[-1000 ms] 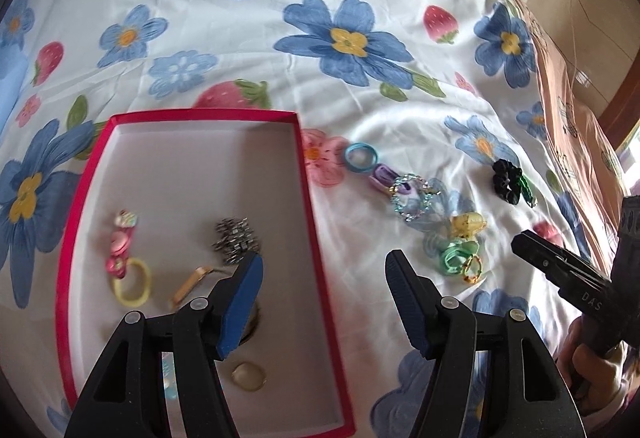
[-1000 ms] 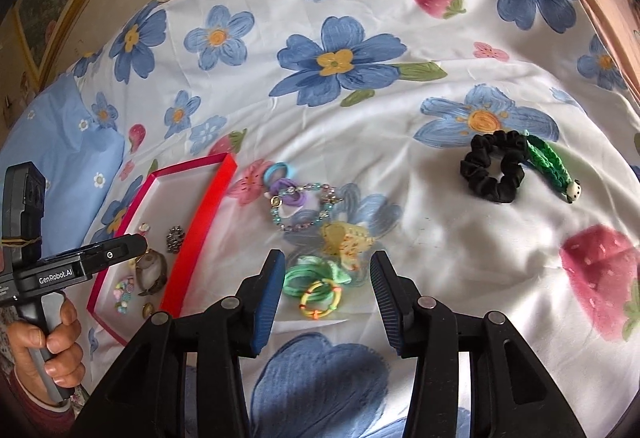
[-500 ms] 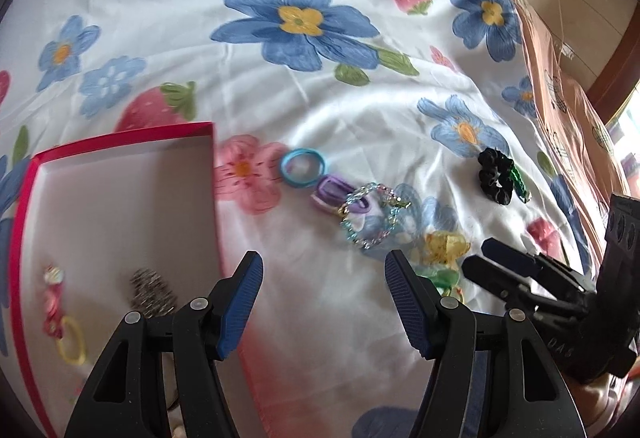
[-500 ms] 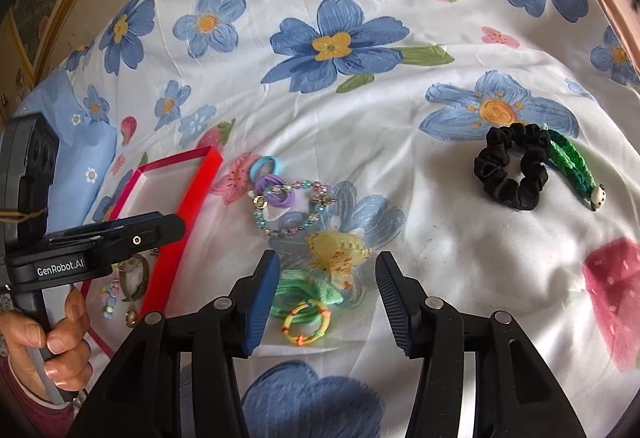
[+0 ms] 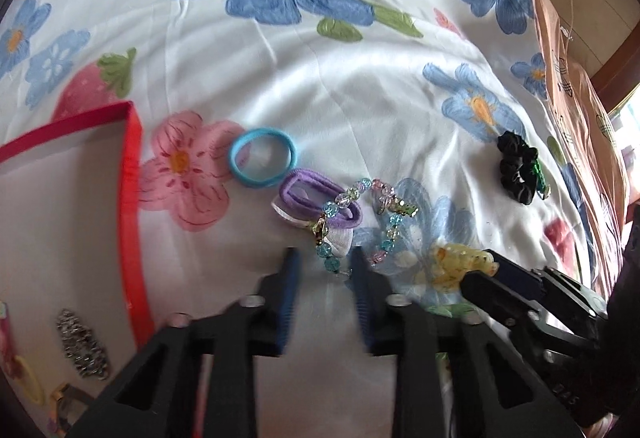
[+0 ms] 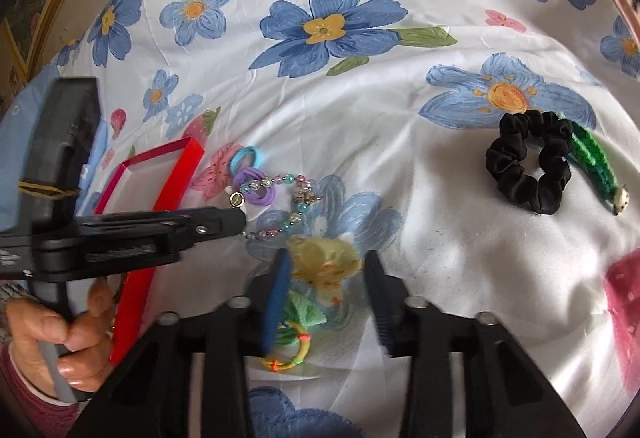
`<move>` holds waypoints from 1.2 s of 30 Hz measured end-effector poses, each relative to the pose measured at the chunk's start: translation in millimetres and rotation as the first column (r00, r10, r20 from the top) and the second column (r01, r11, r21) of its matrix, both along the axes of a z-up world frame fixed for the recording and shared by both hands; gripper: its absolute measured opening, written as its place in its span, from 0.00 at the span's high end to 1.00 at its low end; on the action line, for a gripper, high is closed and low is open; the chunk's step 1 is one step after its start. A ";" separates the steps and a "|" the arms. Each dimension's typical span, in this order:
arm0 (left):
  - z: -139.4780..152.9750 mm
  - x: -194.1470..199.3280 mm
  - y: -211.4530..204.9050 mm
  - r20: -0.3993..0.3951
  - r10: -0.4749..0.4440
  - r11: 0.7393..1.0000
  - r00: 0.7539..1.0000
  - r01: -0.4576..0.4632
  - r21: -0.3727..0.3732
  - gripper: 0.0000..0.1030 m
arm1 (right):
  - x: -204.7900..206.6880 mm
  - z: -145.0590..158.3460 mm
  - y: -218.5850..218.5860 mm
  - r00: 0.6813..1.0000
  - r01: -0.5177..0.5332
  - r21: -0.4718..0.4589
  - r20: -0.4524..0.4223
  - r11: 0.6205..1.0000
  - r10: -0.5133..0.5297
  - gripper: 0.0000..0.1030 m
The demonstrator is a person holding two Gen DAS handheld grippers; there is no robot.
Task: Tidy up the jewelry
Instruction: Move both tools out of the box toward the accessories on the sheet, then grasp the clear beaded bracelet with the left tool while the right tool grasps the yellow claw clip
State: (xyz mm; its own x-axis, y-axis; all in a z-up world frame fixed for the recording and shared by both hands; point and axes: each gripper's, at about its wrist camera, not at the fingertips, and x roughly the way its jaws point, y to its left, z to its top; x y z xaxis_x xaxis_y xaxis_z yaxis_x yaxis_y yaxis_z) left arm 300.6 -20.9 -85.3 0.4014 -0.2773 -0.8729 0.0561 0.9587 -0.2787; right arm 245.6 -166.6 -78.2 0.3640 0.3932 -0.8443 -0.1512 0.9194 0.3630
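On a bed sheet [image 5: 352,86] printed with blue flowers and strawberries, the left tongs [image 5: 325,270] are closing around the near end of a beaded bracelet [image 5: 360,222]; its lowest beads sit between the blue pads, though whether the pads press them yet cannot be told. The bracelet lies over a purple hair tie [image 5: 316,198], with a light blue hair tie [image 5: 262,158] just beyond, beside the red-rimmed tray [image 5: 132,198] that holds a silver clip [image 5: 82,346]. The right tongs [image 6: 326,278] are also closing, a yellow hair claw [image 6: 320,258] between their pads, no firm grip visible; a green tie and a yellow ring tie [image 6: 290,354] crowd just beneath. A black scrunchie [image 6: 528,166] touching a green braided band [image 6: 592,166] lies well apart to the right.
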 end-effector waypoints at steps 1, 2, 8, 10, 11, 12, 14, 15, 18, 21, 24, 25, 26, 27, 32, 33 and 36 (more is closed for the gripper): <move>-1.9 1.3 -0.2 0.000 0.000 1.000 1.000 0.000 -0.006 0.89 | 0.0 0.5 -0.4 1.000 0.000 -0.001 0.003 1.000 0.000 0.71; -2.2 1.5 -0.5 0.009 0.000 1.000 1.000 0.000 -0.008 0.90 | -0.2 1.6 0.0 1.000 -0.001 -0.009 0.009 1.000 0.002 0.72; 10.1 -14.5 2.5 0.067 -0.012 1.000 0.998 0.012 -0.007 0.93 | -5.4 8.5 -7.9 0.999 0.020 -0.008 0.032 1.000 -0.019 0.74; 16.6 -21.0 4.1 0.086 -0.013 1.000 0.996 0.014 -0.012 0.93 | -7.6 12.4 -11.2 0.999 0.027 0.002 0.040 1.000 -0.027 0.74; 20.5 -25.9 6.5 0.094 -0.012 1.000 0.996 0.013 -0.015 0.93 | -8.2 14.3 -11.6 0.999 0.028 0.003 0.043 1.000 -0.029 0.74; 24.5 -30.3 8.5 0.103 -0.009 1.000 0.995 0.011 -0.021 0.93 | -9.4 17.1 -12.4 0.998 0.031 0.007 0.049 1.000 -0.031 0.74; 31.9 -40.4 12.9 0.117 -0.005 0.999 0.993 0.009 -0.034 0.93 | -11.0 22.7 -12.2 0.998 0.030 0.015 0.059 0.999 -0.031 0.74; 35.5 -45.1 15.3 0.124 -0.001 0.999 0.992 0.006 -0.041 0.93 | -11.7 24.9 -11.5 0.997 0.029 0.018 0.064 0.999 -0.030 0.74; 47.4 -60.2 23.6 0.145 0.007 0.998 0.989 0.001 -0.057 0.93 | -13.6 33.1 -8.4 0.996 0.022 0.031 0.083 0.999 -0.024 0.74; 60.2 -77.0 35.3 0.166 0.018 0.997 0.986 -0.006 -0.074 0.93 | -15.2 40.6 -2.4 0.995 0.009 0.042 0.100 0.999 -0.014 0.74; 73.4 -92.4 48.1 0.189 0.033 0.996 0.981 -0.016 -0.088 0.93 | -16.7 46.3 5.2 0.994 -0.006 0.048 0.111 0.999 0.001 0.74; 77.1 -97.5 52.2 0.197 0.038 0.996 0.980 -0.021 -0.091 0.93 | -17.1 48.1 8.5 0.993 -0.013 0.048 0.115 0.999 0.008 0.74; 81.5 -104.1 57.5 0.205 0.045 0.995 0.978 -0.026 -0.094 0.93 | -17.3 49.7 11.7 0.993 -0.021 0.049 0.118 0.999 0.015 0.74; 84.2 -108.6 61.5 0.210 0.049 0.995 0.976 -0.029 -0.095 0.93 | -18.1 50.7 14.2 0.993 -0.026 0.050 0.120 0.998 0.020 0.74; 97.3 -129.4 82.9 0.232 0.080 0.994 0.969 -0.059 -0.096 0.93 | -20.0 55.8 30.2 0.990 -0.058 0.053 0.130 0.997 0.051 0.74; 98.7 -132.9 87.3 0.235 0.087 0.993 0.968 -0.066 -0.096 0.93 | -20.9 56.7 32.6 0.990 -0.063 0.054 0.131 0.997 0.056 0.75; 101.1 -140.8 99.0 0.235 0.111 0.991 0.966 -0.089 -0.101 0.93 | -21.1 57.3 43.4 0.989 -0.084 0.060 0.127 0.995 0.076 1.00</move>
